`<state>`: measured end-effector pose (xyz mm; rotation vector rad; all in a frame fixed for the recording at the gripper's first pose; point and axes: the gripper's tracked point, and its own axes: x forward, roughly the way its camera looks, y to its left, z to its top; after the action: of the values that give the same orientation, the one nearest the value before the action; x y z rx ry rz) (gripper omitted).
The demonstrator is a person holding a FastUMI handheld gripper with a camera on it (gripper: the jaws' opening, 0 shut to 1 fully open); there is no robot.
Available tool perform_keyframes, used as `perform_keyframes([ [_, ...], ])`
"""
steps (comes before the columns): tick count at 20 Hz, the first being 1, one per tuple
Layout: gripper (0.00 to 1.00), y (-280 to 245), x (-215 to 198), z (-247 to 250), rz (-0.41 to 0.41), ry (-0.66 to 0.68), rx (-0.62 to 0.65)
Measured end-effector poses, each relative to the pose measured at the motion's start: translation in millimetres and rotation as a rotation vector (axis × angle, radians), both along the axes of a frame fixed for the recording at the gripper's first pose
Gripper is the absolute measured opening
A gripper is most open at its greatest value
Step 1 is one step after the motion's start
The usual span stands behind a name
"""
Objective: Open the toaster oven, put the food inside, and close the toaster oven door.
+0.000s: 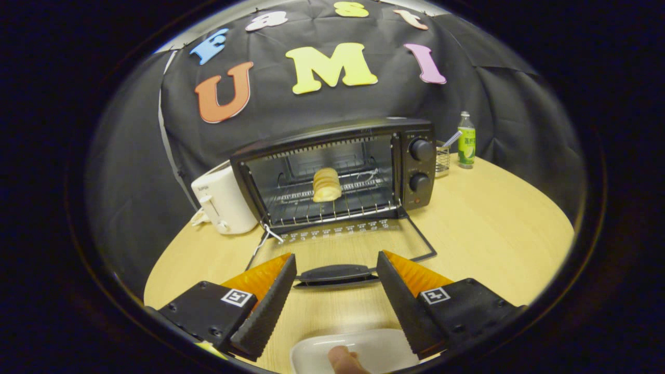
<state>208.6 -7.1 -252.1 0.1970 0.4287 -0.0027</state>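
Note:
A black toaster oven (337, 171) stands on the wooden table (493, 239) with its glass door (343, 241) folded down flat toward me. On the wire rack inside lies a pale bread roll (327, 185). The door's dark handle (336, 274) sits just ahead of my gripper (336, 278), level with the gap between the fingertips. The fingers stand wide apart and hold nothing. Below the fingers lies a white plate (358, 350), and a fingertip of a person's hand (343, 361) rests at its near edge.
A white pop-up toaster (223, 200) stands left of the oven. To the oven's right are a small wire holder (442, 156) and a green-labelled bottle (466, 141). Bare tabletop stretches out right of the open door.

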Motion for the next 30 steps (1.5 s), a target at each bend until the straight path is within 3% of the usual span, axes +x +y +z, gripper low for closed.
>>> perform_keyframes([
  [9,1.0,17,-6,-61,0.049,0.169,0.055],
  [14,1.0,12,4,-61,0.024,0.143,0.001],
  [30,1.0,14,0,-20,0.012,0.02,0.083],
])
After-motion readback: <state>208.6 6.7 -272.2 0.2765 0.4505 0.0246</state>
